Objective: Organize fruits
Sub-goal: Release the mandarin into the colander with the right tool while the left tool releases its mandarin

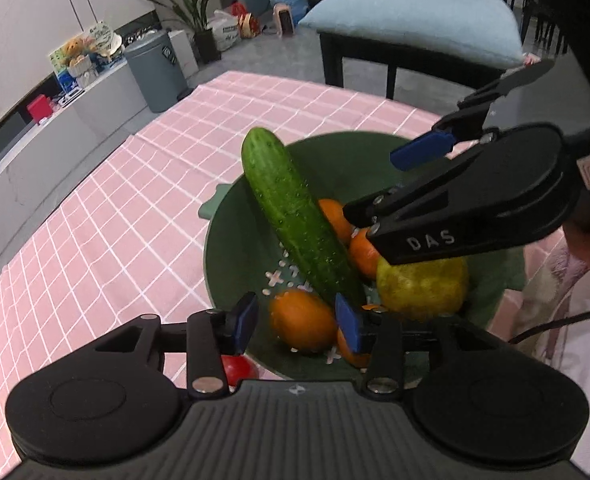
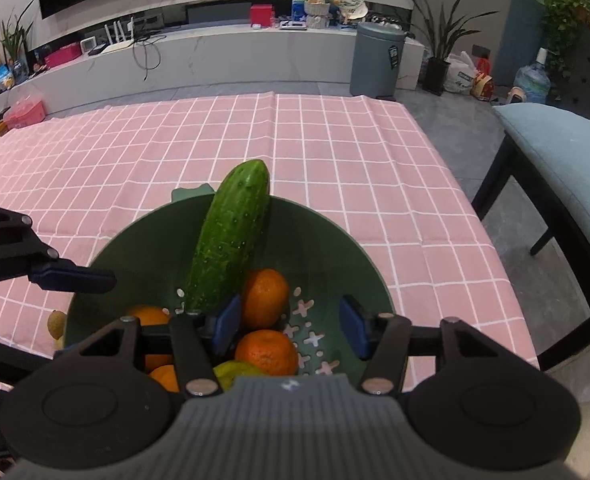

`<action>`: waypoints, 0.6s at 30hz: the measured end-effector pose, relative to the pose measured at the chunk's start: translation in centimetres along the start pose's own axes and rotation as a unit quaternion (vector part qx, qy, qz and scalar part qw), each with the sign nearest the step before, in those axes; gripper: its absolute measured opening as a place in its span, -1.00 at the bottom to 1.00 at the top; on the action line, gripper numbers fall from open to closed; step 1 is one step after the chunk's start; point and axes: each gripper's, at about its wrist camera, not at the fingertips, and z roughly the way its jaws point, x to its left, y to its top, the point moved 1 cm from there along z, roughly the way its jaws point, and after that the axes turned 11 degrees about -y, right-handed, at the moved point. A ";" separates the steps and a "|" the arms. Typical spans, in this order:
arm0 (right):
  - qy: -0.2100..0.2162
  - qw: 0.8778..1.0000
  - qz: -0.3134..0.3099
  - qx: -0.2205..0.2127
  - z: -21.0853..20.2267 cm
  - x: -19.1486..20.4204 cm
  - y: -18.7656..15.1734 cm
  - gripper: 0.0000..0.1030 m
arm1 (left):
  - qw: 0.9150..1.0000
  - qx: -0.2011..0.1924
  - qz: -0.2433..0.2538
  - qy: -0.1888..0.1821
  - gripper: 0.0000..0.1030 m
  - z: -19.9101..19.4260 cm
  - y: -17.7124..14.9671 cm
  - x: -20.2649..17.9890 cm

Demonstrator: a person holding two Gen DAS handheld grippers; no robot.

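A dark green colander bowl (image 1: 231,248) sits on the pink checked tablecloth. In it lie a cucumber (image 1: 291,212), leaning over the far rim, several oranges (image 1: 303,320) and a yellow-green pear (image 1: 423,284). My left gripper (image 1: 295,324) is open over the bowl's near side, its fingers either side of an orange without gripping it. My right gripper (image 2: 289,324) is open above the bowl (image 2: 327,240), over an orange (image 2: 267,352) beside the cucumber (image 2: 231,236). It also shows in the left wrist view (image 1: 435,172), hovering over the pear.
A red fruit (image 1: 239,370) lies on the cloth just outside the bowl's near rim. A small brownish fruit (image 2: 56,324) lies left of the bowl. A chair with a blue cushion (image 2: 567,160) stands beside the table. The left gripper's finger (image 2: 75,278) reaches in from the left.
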 end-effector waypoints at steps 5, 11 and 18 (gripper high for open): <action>-0.019 1.000 0.016 -0.013 -1.9 0.2 -0.6 0.18 | 1.000 -0.018 -0.018 -0.005 0.09 -1.4 -0.2 0.2; -0.019 0.997 0.062 -0.031 -4.6 0.3 -1.1 0.32 | 0.997 -0.047 -0.059 -0.018 0.11 -4.5 -1.4 1.3; 0.003 0.996 0.082 -0.047 -7.3 2.4 -2.2 0.40 | 0.990 -0.062 -0.123 -0.024 0.12 -7.3 -3.8 3.5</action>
